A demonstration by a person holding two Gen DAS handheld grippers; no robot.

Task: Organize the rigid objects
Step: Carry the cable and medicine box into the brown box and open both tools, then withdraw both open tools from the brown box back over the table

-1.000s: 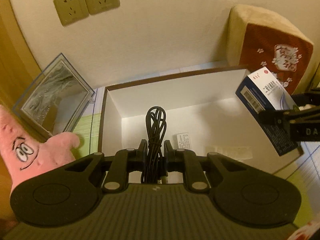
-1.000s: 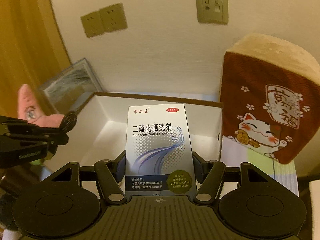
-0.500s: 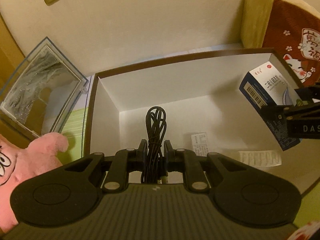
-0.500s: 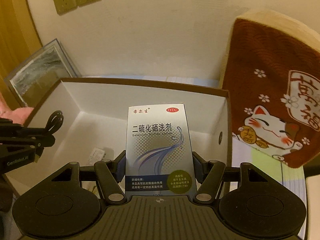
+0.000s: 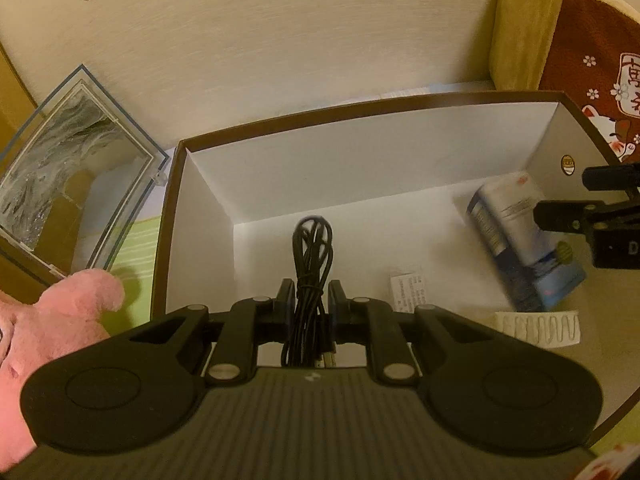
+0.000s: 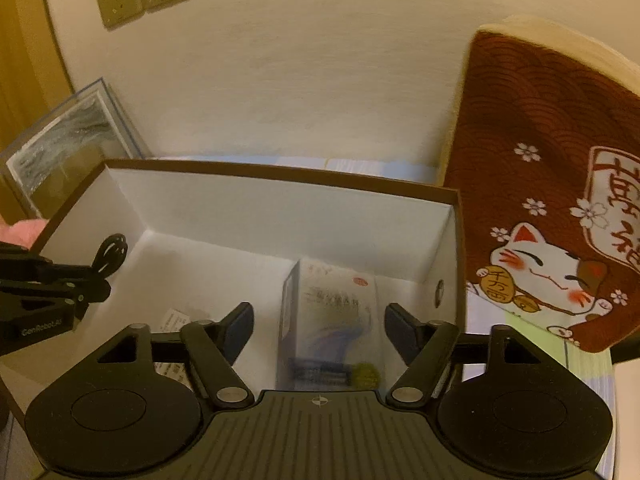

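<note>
A brown-rimmed white box (image 5: 372, 104) (image 6: 280, 172) lies open below both grippers. My left gripper (image 5: 311, 296) is shut on a coiled black cable (image 5: 312, 256) and holds it over the box's left part; the cable also shows in the right wrist view (image 6: 111, 254). My right gripper (image 6: 319, 320) is open, jaws wide apart, above the box's right part. The blue and white medicine box (image 6: 332, 320) is free of the jaws, blurred, inside the box; it also shows in the left wrist view (image 5: 520, 240).
A small paper leaflet (image 5: 406, 290) and a white blister strip (image 5: 538, 328) lie on the box floor. A pink plush toy (image 5: 52, 320) and a clear framed picture (image 5: 68, 168) stand left; a lucky-cat cushion (image 6: 560, 200) stands right, against the wall.
My right gripper opened and let go of the medicine box, which dropped into the white box. Both grippers moved lower over the box. The left gripper kept hold of the cable.
</note>
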